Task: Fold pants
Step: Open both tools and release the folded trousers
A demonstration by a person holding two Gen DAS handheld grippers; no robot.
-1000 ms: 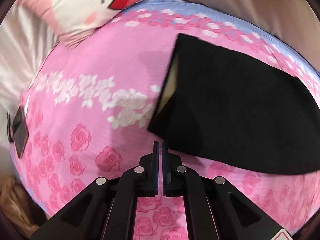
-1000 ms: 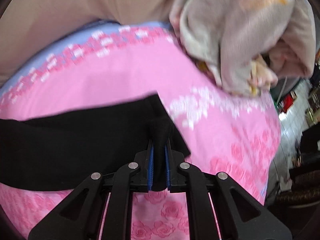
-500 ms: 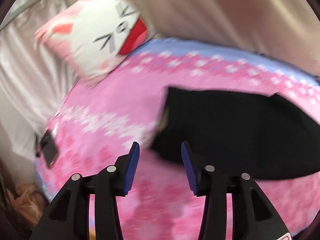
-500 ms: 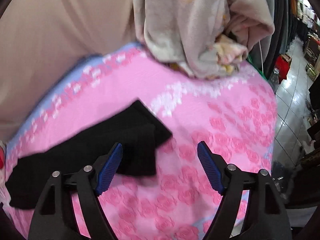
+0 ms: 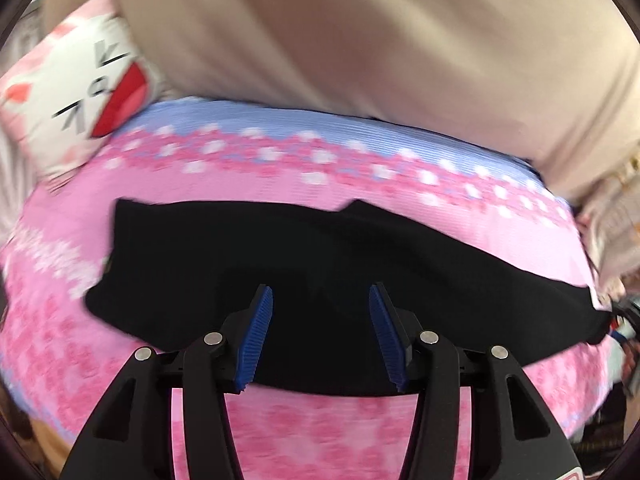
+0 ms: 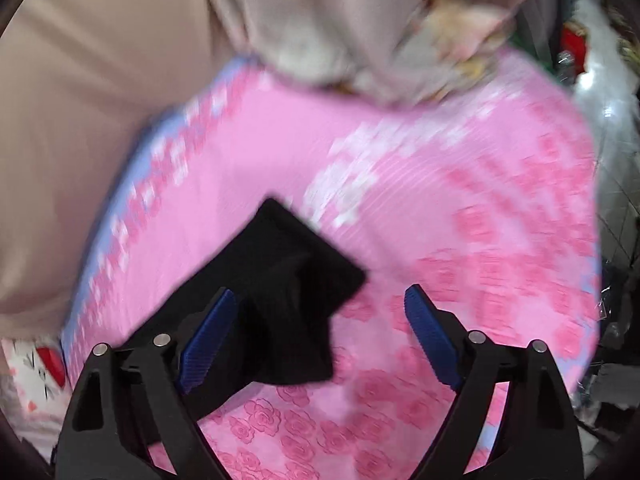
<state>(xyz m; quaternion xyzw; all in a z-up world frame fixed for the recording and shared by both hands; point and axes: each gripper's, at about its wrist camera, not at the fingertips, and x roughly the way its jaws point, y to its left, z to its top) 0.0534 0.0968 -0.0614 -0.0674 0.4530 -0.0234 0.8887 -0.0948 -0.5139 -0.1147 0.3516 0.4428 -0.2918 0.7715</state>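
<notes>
The black pants (image 5: 320,280) lie on the bed (image 5: 280,168) as one long strip, so only the lengthwise fold looks done. Left gripper (image 5: 320,332) is opening, empty, above them. Right gripper (image 6: 316,332) is closing, apart, the pants' end at 12 o'clock untouched.

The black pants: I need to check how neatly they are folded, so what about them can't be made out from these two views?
- Left wrist view: the black pants are motion-blurred and uniformly dark, so fold lines and layers cannot be told; their near edge is hidden behind the left gripper.
- Right wrist view: only one end of the pants shows; the rest is cut off behind the right gripper and blurred.
</notes>
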